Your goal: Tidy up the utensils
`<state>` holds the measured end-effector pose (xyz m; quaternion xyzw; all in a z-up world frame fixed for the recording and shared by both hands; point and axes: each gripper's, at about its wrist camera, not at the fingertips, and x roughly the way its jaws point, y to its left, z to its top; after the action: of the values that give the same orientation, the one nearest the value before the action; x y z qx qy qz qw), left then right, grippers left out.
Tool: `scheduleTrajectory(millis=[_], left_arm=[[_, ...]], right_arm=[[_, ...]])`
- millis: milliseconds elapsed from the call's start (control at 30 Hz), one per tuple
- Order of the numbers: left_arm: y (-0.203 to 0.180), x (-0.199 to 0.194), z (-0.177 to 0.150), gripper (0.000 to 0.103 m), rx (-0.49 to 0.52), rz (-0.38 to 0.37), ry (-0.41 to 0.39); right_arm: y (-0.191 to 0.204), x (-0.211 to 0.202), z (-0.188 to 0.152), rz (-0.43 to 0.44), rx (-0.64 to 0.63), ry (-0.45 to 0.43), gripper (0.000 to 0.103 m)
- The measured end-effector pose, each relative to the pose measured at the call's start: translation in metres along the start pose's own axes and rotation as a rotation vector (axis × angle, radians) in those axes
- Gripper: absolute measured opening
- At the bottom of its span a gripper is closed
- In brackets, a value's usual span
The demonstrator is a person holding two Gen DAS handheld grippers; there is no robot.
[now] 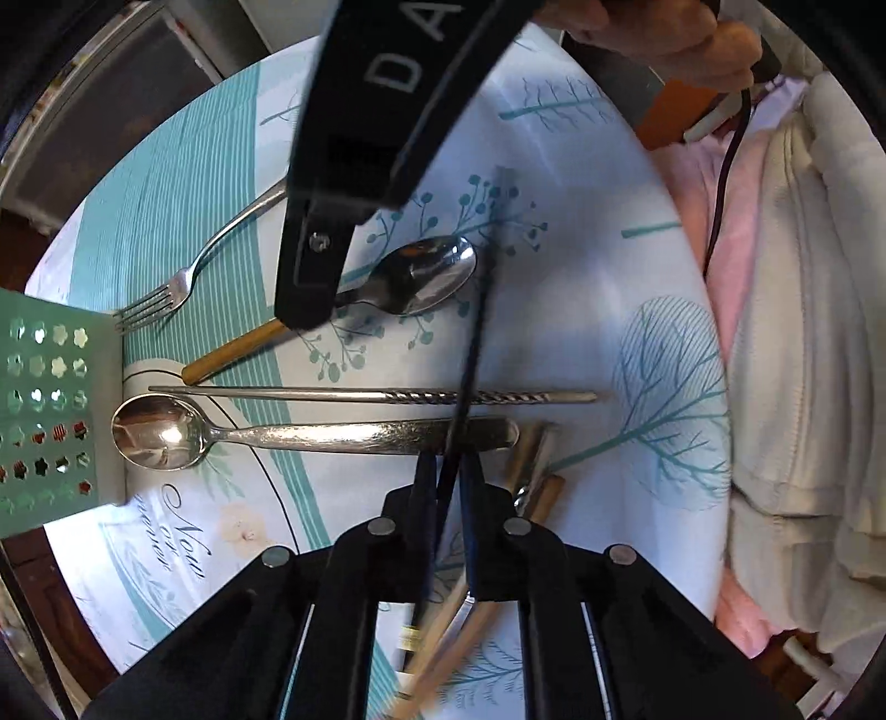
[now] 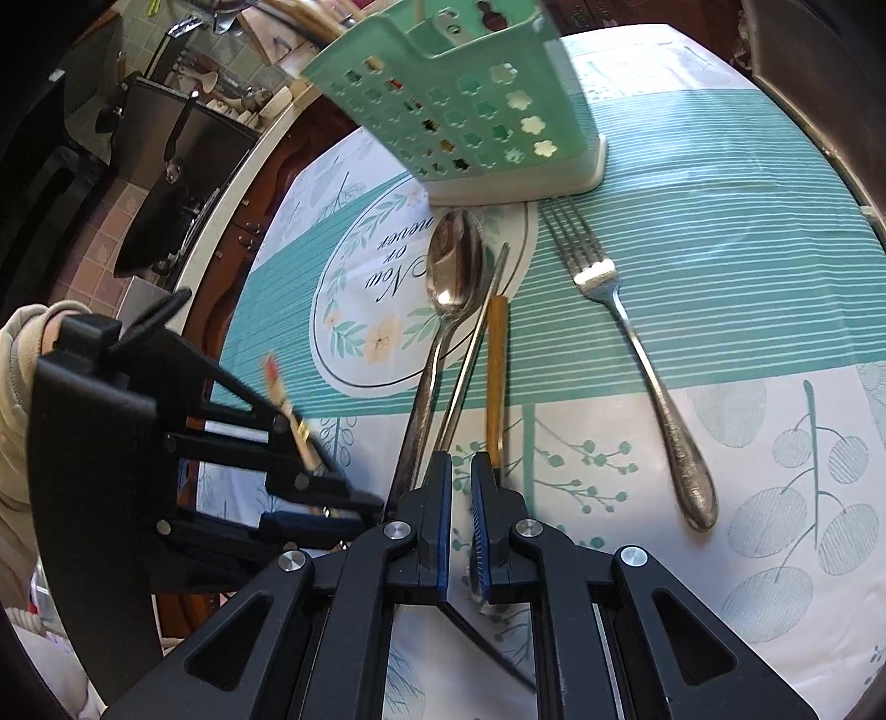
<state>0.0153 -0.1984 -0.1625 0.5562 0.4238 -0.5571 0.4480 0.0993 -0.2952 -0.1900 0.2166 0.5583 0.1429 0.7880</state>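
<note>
My left gripper point(image 1: 447, 465) points straight down and is shut on a thin black chopstick point(image 1: 470, 354) that runs up past a wooden-handled spoon point(image 1: 426, 274). Blurred wooden chopsticks point(image 1: 534, 459) lie by its right finger; whether they are gripped too I cannot tell. My right gripper point(image 2: 461, 462) is shut to a narrow gap with nothing between the pads. Its right finger covers the neck of the wooden-handled spoon point(image 2: 496, 360). A silver spoon point(image 1: 332, 437), a twisted metal chopstick point(image 1: 332, 394) and a fork point(image 2: 637, 343) lie on the cloth. A green perforated holder point(image 2: 470, 111) stands beyond them.
The round table wears a teal and white printed cloth point(image 2: 720, 221). A person's hand point(image 1: 664, 39) and a pale garment point(image 1: 803, 332) crowd the table's right edge in the left wrist view. A kitchen counter with dark pots point(image 2: 183, 138) lies beyond the table's left edge.
</note>
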Motion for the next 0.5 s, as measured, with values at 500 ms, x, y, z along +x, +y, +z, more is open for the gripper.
scheduleTrajectory(millis=[500], left_arm=[[-0.002,-0.047,-0.041,0.003,-0.354,0.133,-0.266]], right_arm=[[-0.009,-0.036,0.008,0.124,0.080,-0.142,0.008]])
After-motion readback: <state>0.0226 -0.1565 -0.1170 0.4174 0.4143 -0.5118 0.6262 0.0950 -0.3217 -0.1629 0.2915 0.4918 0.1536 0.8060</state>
